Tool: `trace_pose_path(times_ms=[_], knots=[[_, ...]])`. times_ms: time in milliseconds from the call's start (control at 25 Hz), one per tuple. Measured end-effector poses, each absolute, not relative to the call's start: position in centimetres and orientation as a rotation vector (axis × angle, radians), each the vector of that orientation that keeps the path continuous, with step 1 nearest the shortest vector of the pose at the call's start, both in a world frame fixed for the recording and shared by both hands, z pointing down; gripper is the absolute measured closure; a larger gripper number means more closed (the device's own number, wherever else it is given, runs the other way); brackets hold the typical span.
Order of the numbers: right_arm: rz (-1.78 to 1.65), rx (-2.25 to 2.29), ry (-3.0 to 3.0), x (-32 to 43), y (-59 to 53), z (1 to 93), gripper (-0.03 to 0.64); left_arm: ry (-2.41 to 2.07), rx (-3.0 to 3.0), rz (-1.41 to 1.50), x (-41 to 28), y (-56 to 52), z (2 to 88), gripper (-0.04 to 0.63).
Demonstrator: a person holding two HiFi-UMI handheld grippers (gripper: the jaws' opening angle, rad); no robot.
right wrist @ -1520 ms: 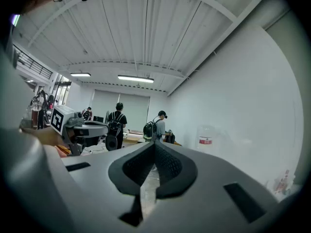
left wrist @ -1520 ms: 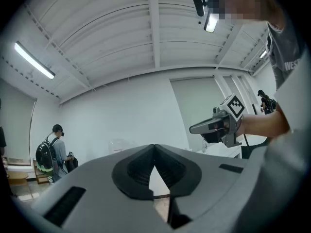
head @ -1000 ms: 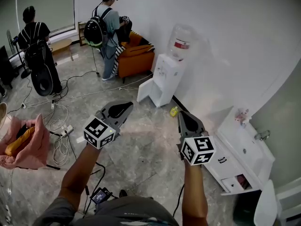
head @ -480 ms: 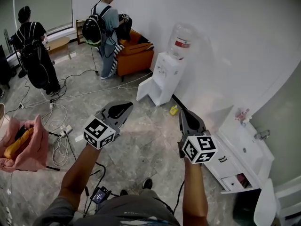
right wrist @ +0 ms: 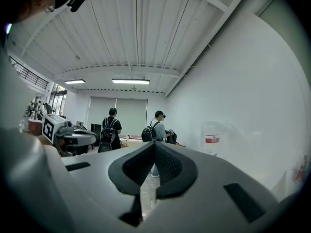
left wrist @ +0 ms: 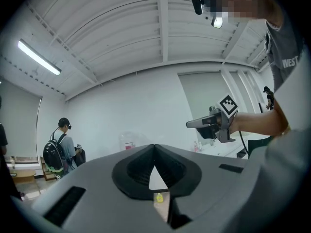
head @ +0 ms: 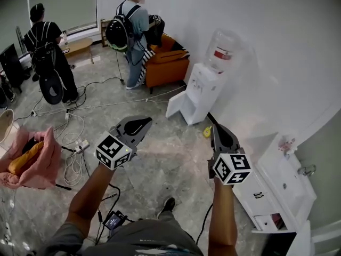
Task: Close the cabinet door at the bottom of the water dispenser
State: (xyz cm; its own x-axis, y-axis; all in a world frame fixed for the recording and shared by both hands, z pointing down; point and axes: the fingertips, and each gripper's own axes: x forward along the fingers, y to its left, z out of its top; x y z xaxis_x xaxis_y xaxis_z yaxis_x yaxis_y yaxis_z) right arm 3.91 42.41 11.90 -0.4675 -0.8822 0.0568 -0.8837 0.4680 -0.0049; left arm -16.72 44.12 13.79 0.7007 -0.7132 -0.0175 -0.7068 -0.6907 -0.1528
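Observation:
The white water dispenser (head: 203, 88) stands against the far wall with a clear bottle (head: 222, 49) on top. Its bottom cabinet door (head: 176, 106) hangs open toward the left. My left gripper (head: 145, 122) and right gripper (head: 217, 127) are held out over the floor, well short of the dispenser, both shut and holding nothing. In the left gripper view the shut left gripper (left wrist: 154, 147) points toward the faint bottle (left wrist: 128, 141). The right gripper view shows the right gripper (right wrist: 154, 143) shut, with the bottle (right wrist: 211, 137) off to the right.
A small yellow object (head: 206, 133) lies on the floor near the dispenser. An orange sofa (head: 166, 63) and two people with backpacks (head: 130, 31) are at the back. Cables (head: 72, 143), a pink bag (head: 33, 161) and a white sink cabinet (head: 277, 181) flank the floor.
The dispenser and sofa have slid right and slightly down in the head view, and a foot now shows below. Both grippers keep the same shut pose.

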Motion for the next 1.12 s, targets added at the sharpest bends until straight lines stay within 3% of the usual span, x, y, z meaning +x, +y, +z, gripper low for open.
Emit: trace_pose_path(times_ms=[1120], knots=[[0.152,1.392,-2.786,11.9,18.3,14.9,0.595,1.378,-2.652,-0.18,-8.5,23.8,14.7,0.58]])
